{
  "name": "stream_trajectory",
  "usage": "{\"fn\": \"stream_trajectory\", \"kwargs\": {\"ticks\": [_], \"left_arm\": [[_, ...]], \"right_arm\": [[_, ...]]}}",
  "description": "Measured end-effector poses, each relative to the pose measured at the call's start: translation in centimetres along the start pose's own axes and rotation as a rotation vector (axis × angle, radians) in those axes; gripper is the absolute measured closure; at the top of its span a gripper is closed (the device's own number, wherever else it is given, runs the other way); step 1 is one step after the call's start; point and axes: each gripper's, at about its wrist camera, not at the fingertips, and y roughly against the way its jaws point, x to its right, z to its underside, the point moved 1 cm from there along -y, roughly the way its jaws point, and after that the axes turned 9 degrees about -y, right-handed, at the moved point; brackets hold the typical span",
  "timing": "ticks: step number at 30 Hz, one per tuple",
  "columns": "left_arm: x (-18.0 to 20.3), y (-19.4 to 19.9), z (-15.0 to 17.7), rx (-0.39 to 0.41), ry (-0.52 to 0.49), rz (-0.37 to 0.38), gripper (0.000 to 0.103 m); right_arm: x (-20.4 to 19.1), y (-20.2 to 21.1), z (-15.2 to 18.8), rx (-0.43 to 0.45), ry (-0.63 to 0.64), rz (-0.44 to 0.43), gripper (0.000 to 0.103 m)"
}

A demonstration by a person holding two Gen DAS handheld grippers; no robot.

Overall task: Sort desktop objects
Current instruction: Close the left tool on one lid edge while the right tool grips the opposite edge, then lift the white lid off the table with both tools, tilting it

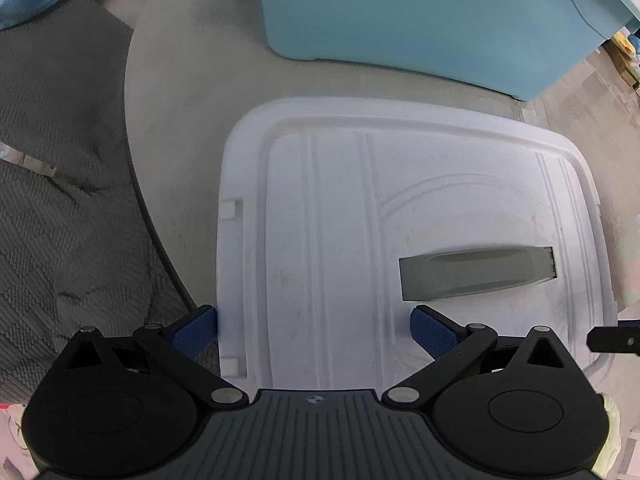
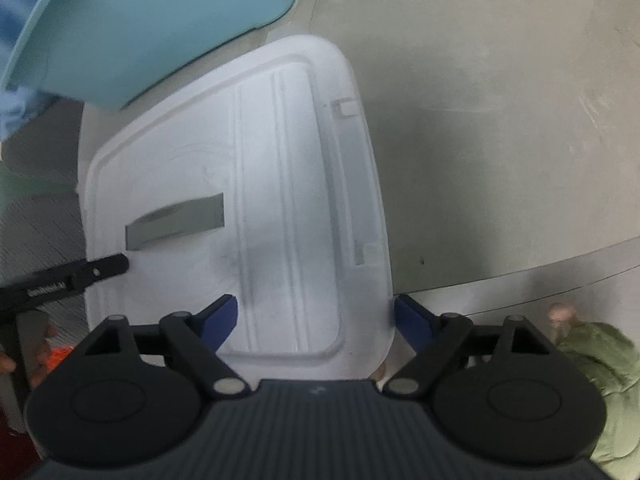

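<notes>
The left gripper (image 1: 314, 330) is seen spread wide, nothing clasped, its blue pads (image 1: 196, 330) straddling the near left part of the white lid (image 1: 332, 216). The right gripper (image 2: 314, 320) is likewise parted, nothing pinched, its fingers set either side of the lid's near right corner (image 2: 280, 200). The lid is laid flat on the round grey table (image 2: 500, 140), its grey handle recess (image 1: 476, 274) facing up. Just beyond, at the far edge, the light blue bin (image 1: 420, 16) is found, close to the lid.
</notes>
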Motion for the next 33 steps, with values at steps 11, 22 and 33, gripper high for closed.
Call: {"fn": "stream_trajectory", "kwargs": {"ticks": [11,22,33], "left_arm": [[0.3,0.4,1.5,0.0,0.007,-0.019,0.0],[0.7,0.3,2.5,-0.011,0.009,-0.02,0.0],[0.1,0.0,2.7,-0.033,0.018,-0.013,0.0]], "right_arm": [[-1.2,-0.8,1.1,-0.012,0.044,0.069,0.026],[-1.5,-1.3,1.7,-0.039,0.046,0.061,0.026],[1.5,-3.8,-1.6,-0.08,0.016,-0.195,0.023]]}}
